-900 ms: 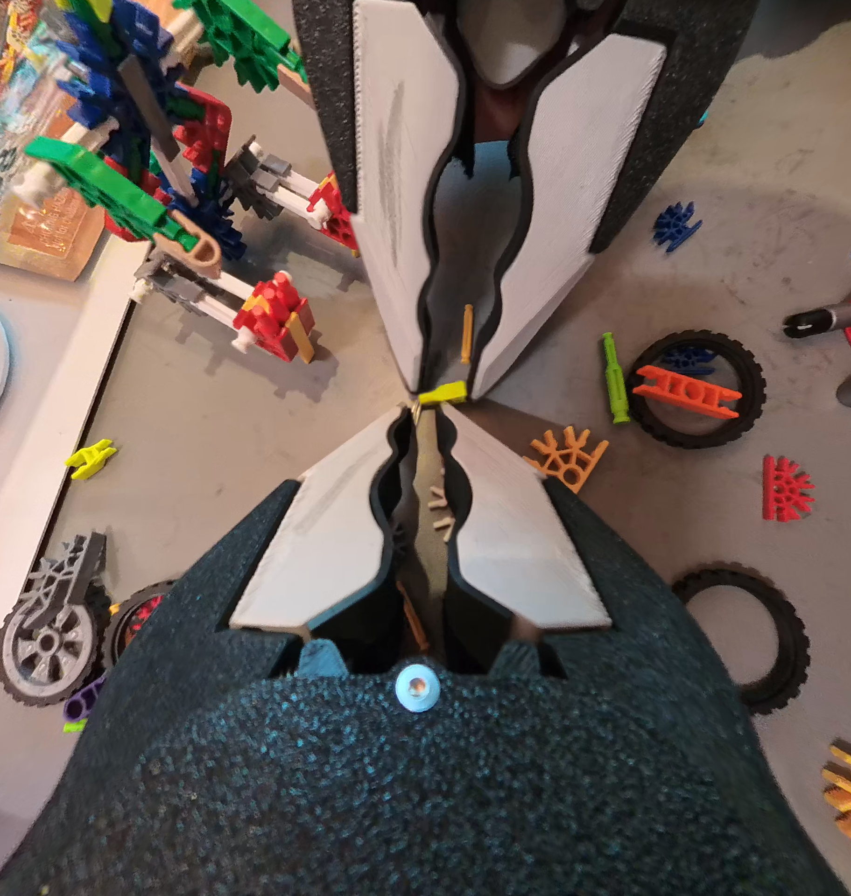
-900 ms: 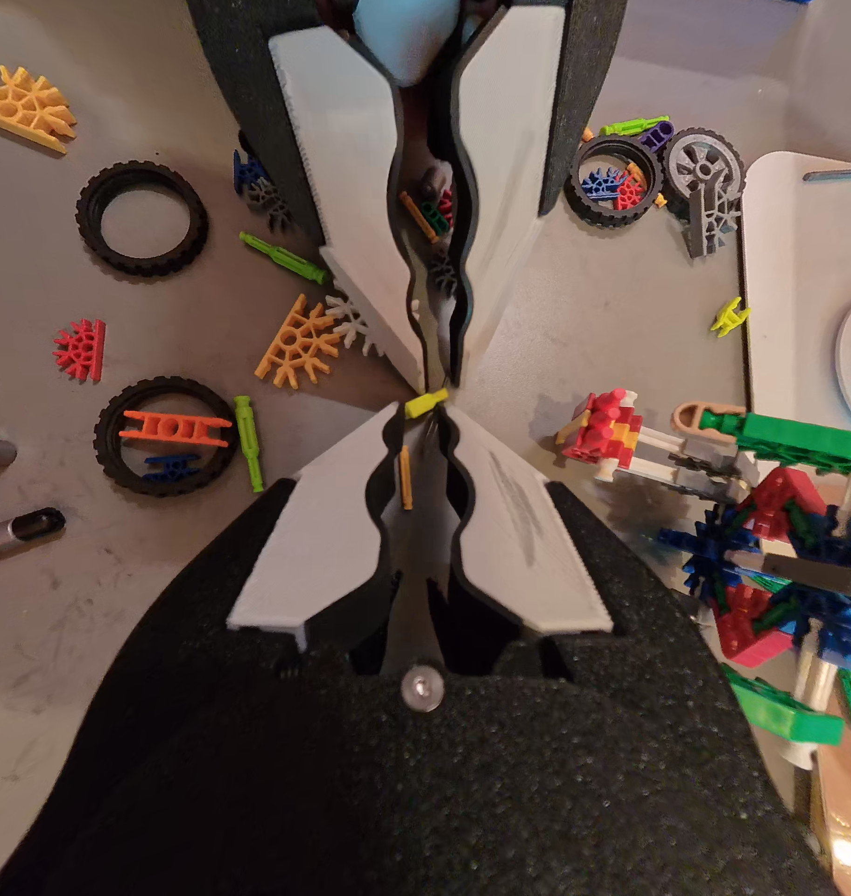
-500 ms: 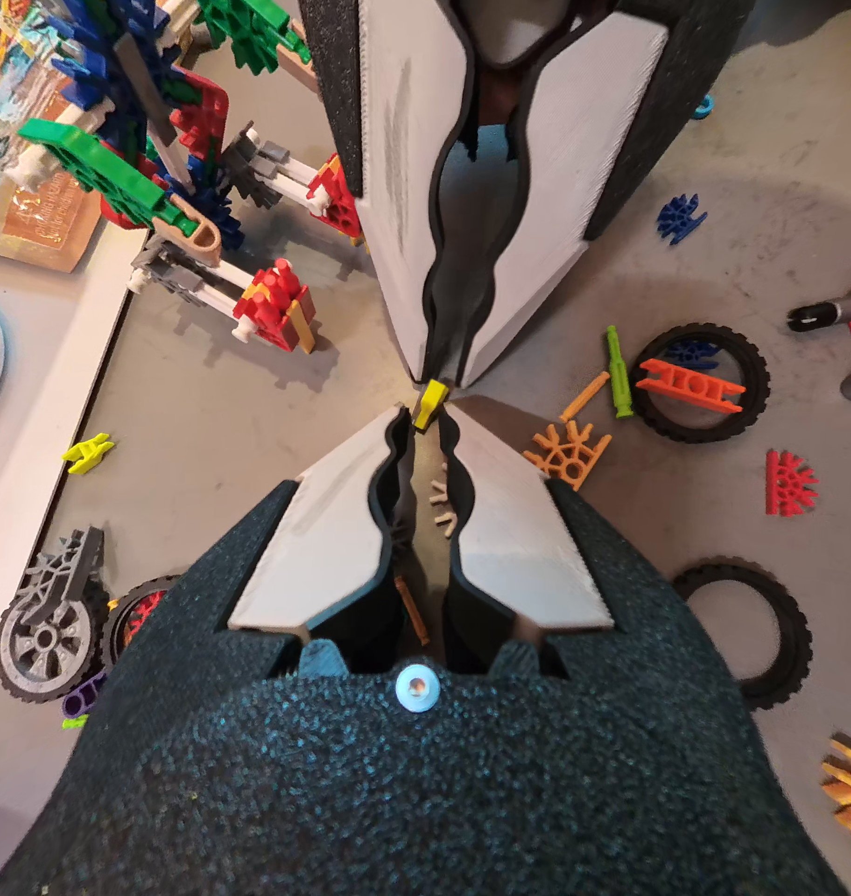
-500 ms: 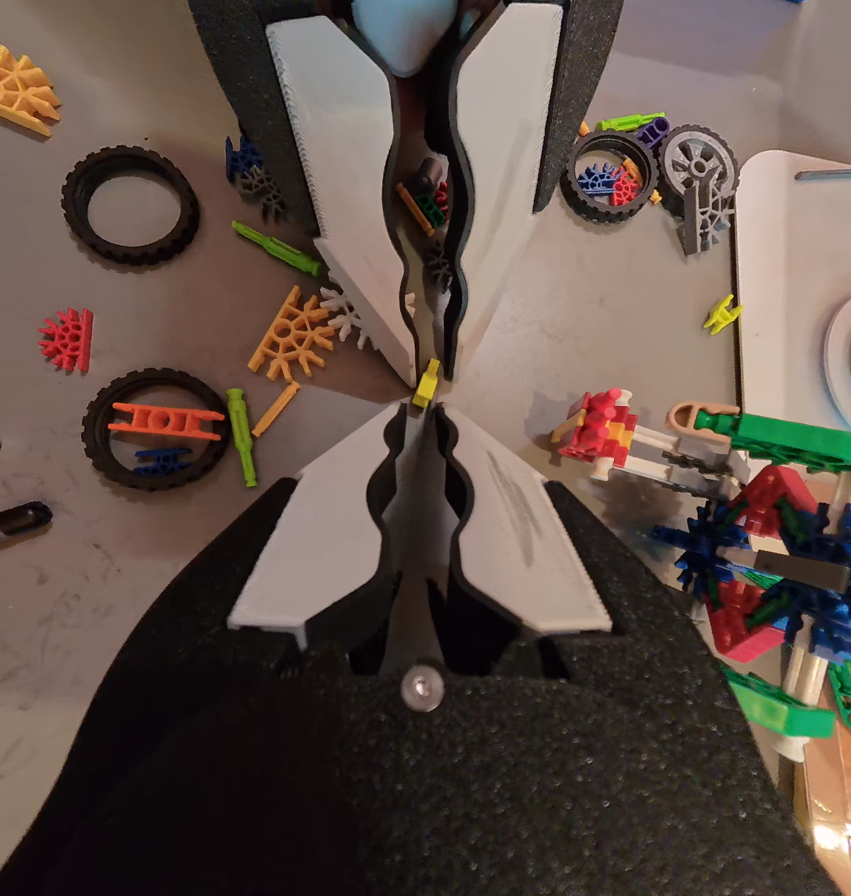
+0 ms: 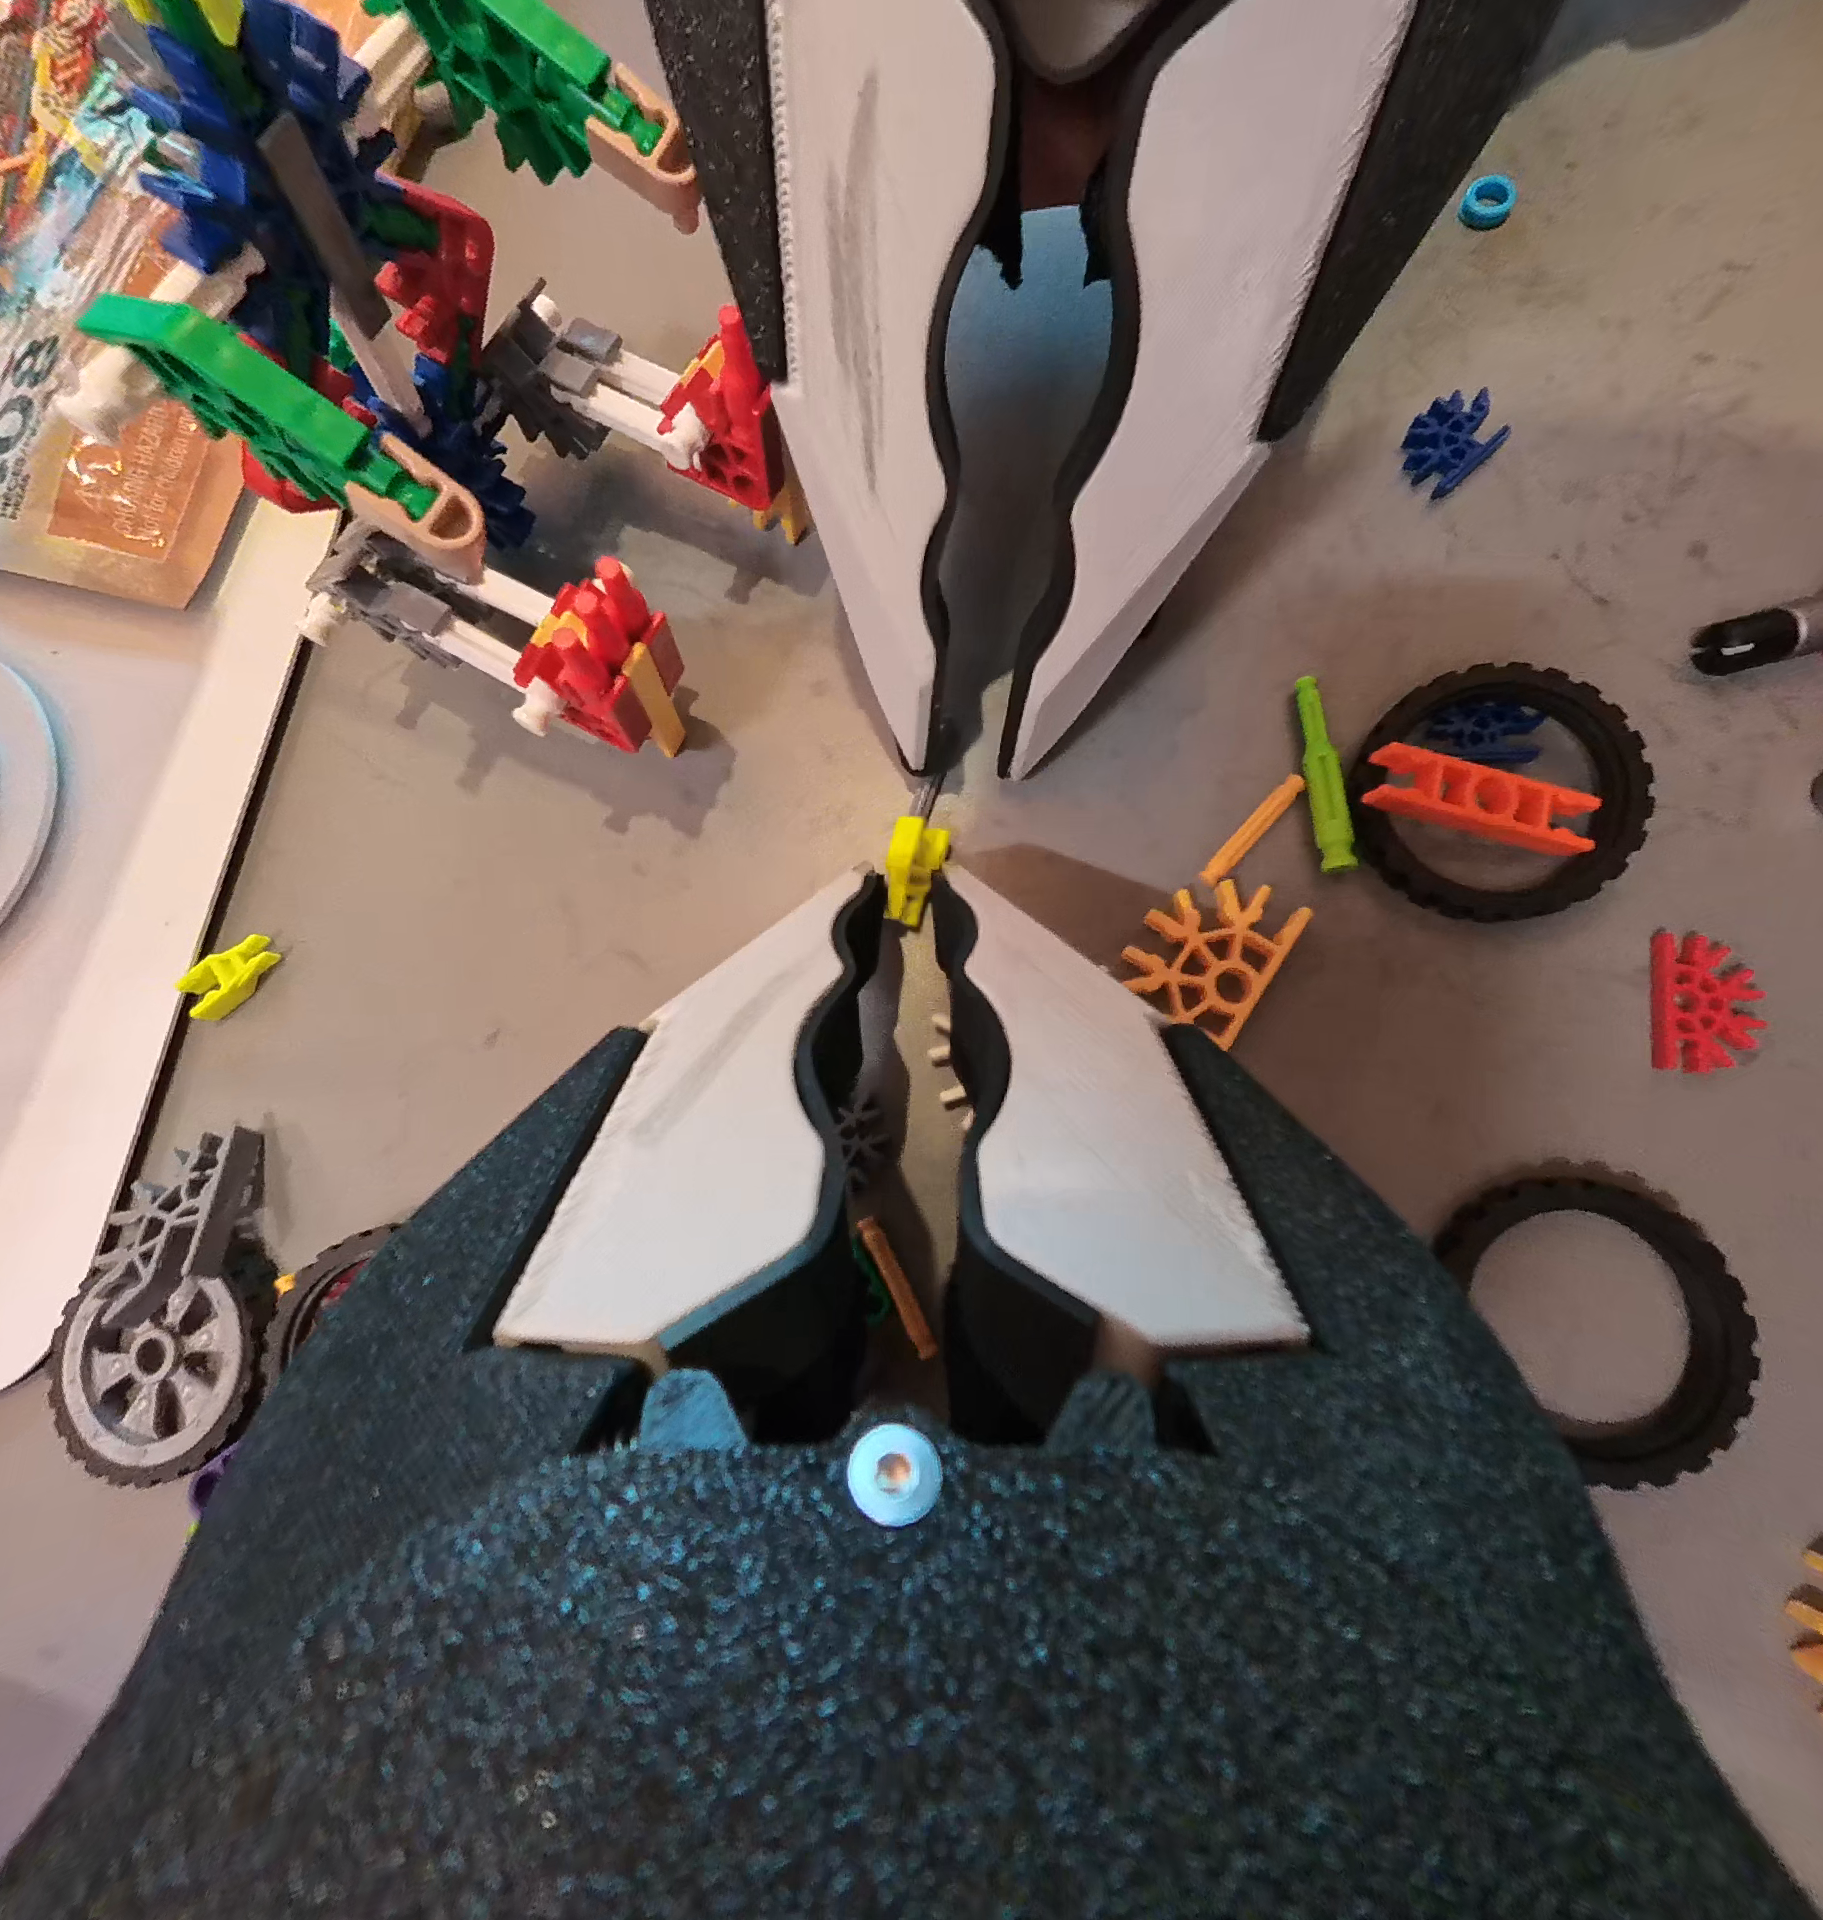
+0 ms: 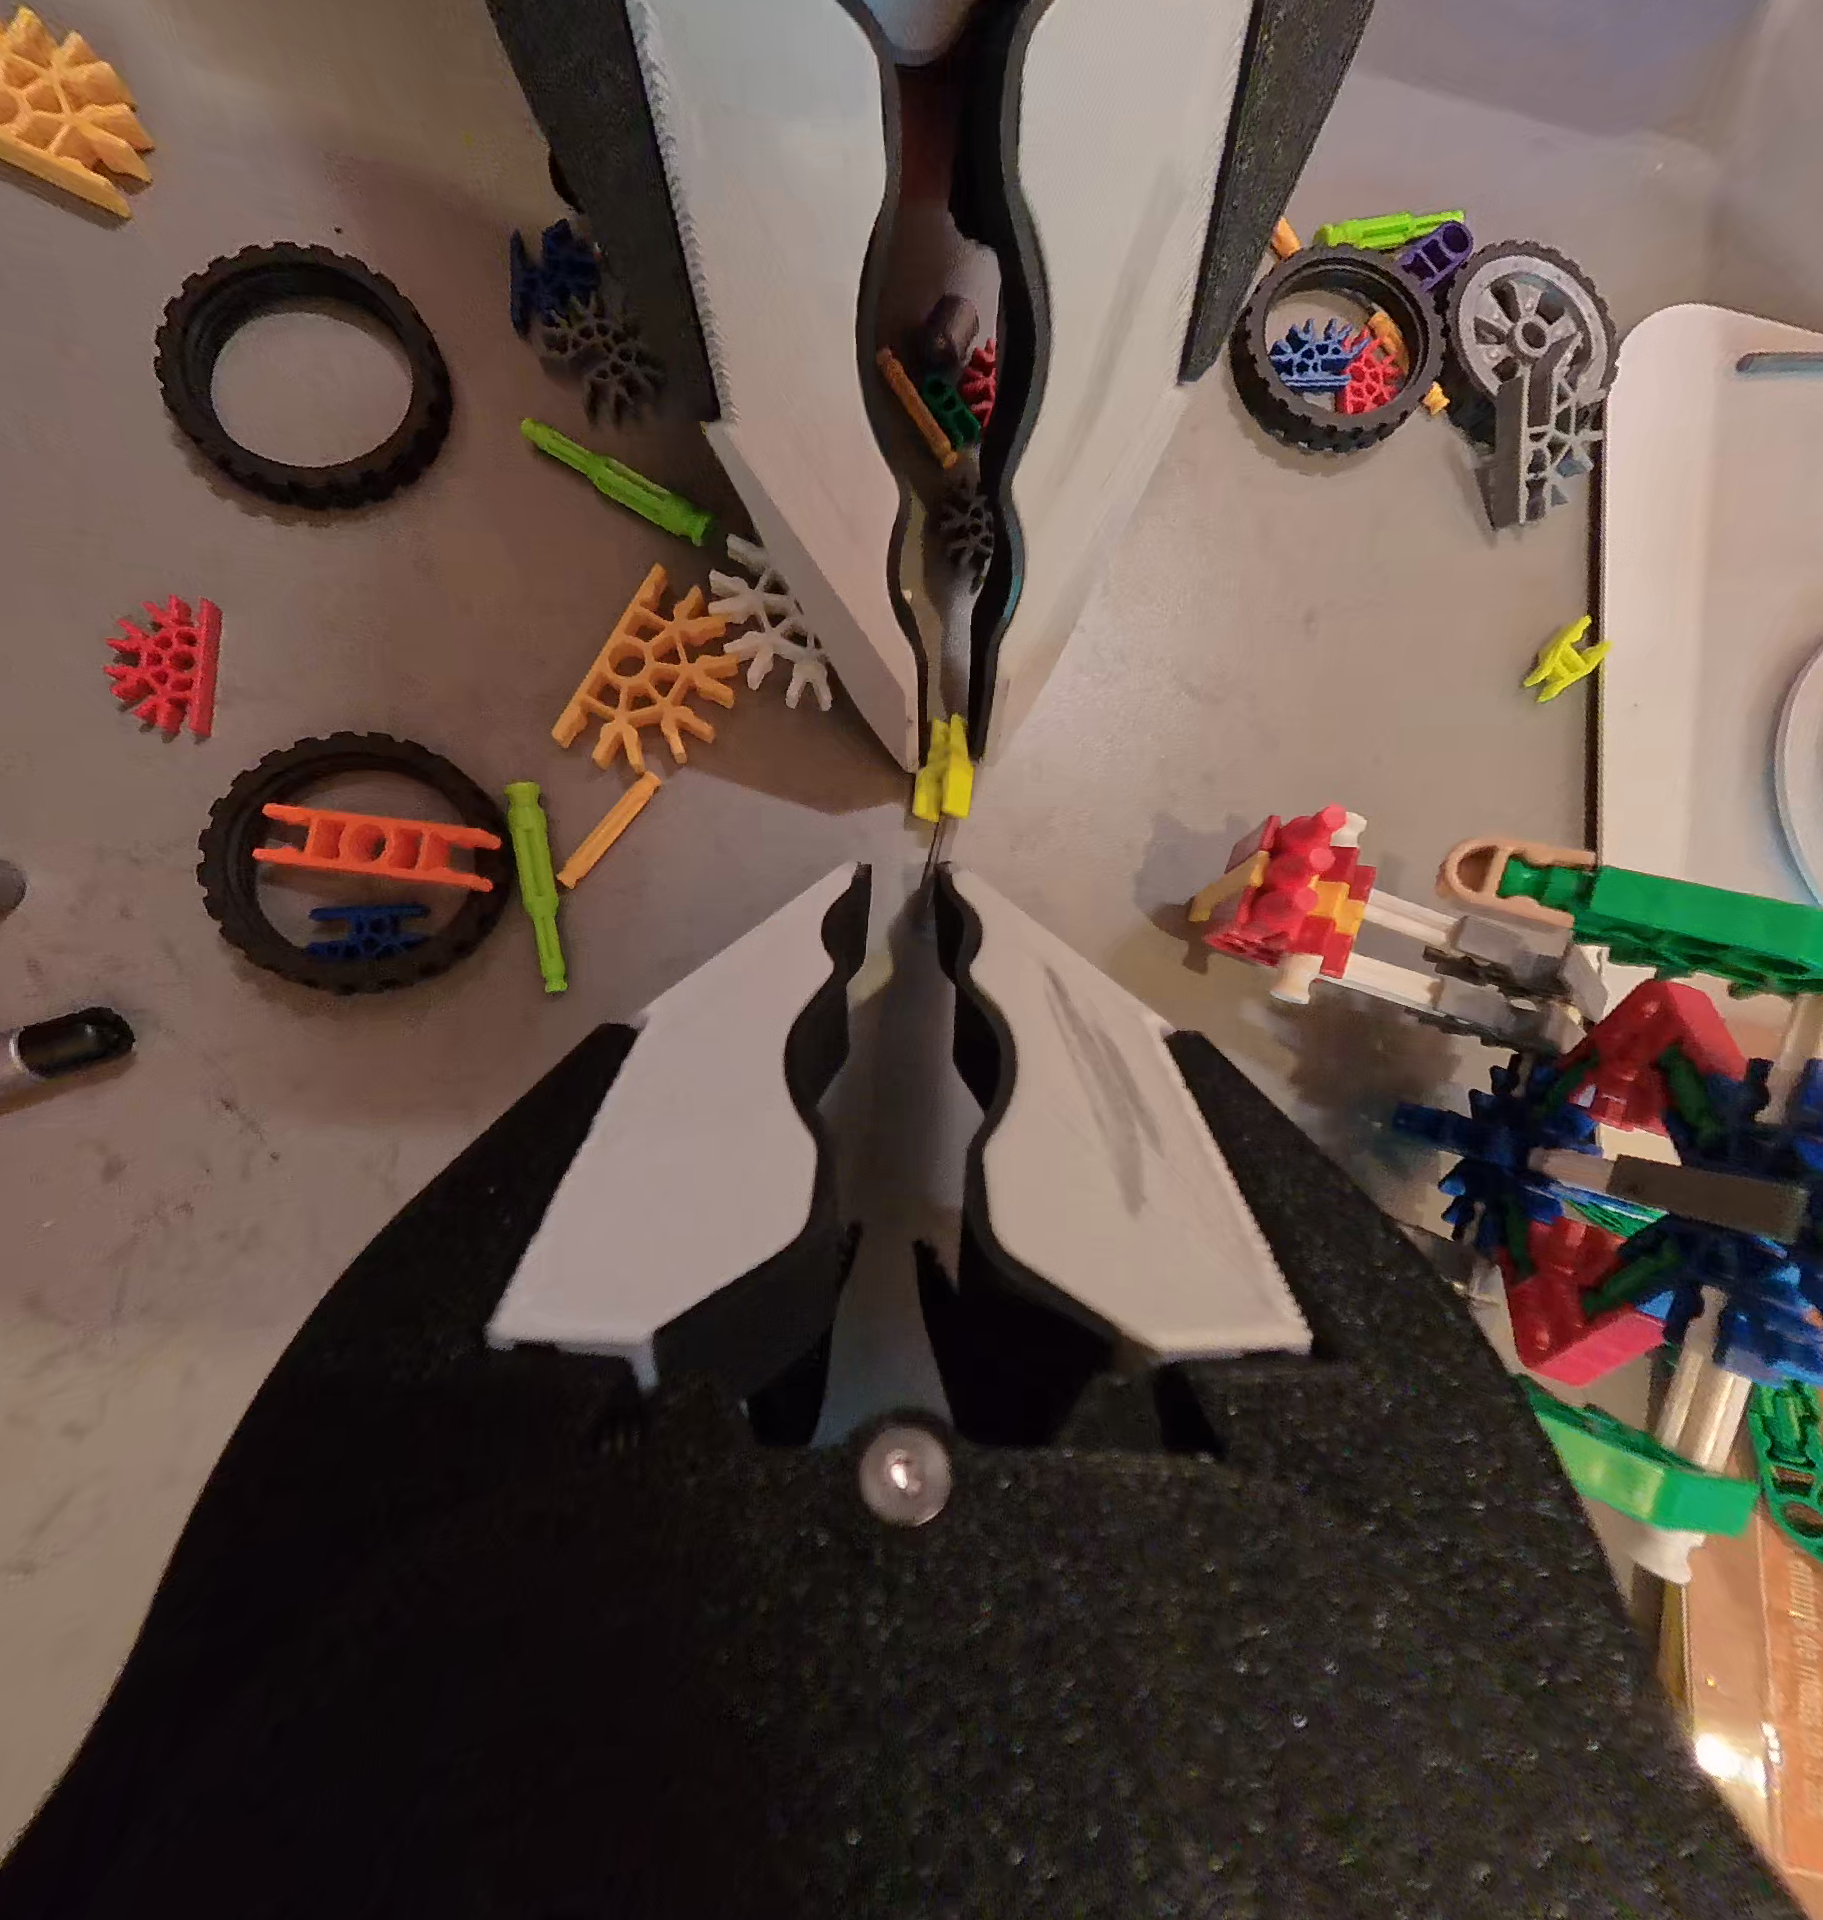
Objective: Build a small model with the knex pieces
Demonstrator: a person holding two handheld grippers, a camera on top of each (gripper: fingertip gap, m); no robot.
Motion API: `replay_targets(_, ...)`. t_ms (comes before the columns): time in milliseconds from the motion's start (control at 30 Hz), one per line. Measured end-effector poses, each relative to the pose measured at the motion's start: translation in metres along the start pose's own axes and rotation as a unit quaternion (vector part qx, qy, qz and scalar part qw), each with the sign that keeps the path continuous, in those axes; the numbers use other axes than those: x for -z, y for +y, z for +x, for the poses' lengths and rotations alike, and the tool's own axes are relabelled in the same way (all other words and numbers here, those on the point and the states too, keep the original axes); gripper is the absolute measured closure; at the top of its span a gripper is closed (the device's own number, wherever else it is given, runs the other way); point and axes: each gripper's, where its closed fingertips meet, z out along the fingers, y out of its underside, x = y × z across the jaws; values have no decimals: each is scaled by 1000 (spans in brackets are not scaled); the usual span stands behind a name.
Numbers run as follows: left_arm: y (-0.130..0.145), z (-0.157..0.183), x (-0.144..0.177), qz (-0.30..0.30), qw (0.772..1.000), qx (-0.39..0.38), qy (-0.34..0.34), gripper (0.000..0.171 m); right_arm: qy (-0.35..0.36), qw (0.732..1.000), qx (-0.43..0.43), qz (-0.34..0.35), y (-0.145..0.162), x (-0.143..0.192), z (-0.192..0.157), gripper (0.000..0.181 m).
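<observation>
We see a small yellow connector [image 5: 915, 854] pinched at the tips of the left hand-held gripper [image 5: 912, 883], above the grey table [image 5: 574, 883]. We judge the piece light, stiff and slick, so small that only its flat sides offer a hold; a loose pinch could let it twist or pop out.

The left hand-held gripper is closed down narrow on the connector, gripping its near end. The right hand-held gripper [image 6: 912, 878] faces it tip to tip, its jaws nearly together. A thin dark sliver [image 6: 931, 847] runs from its tips toward the connector; we cannot tell whether it is a held pin or only a shadow.

Just beside the tips on the table lie an orange fan-shaped connector [image 5: 1213, 961], a short orange rod [image 5: 1252, 828] and a green rod [image 5: 1325, 774].
</observation>
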Motion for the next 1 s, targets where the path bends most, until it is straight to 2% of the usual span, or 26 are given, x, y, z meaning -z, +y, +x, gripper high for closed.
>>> replay_targets(500, -3, 8, -2, 3, 999, -35, 3, 168, 1, 1000, -12, 11, -4, -3, 0, 170)
replay_targets(767, -17, 12, 0, 36, 997, -64, -3, 169, -11, 999, -22, 20, -7, -3, -2, 170)
replay_targets(1000, -18, 10, 1, 39, 996, -75, -15, 166, -11, 1000, -22, 18, -6, -2, -2, 171)
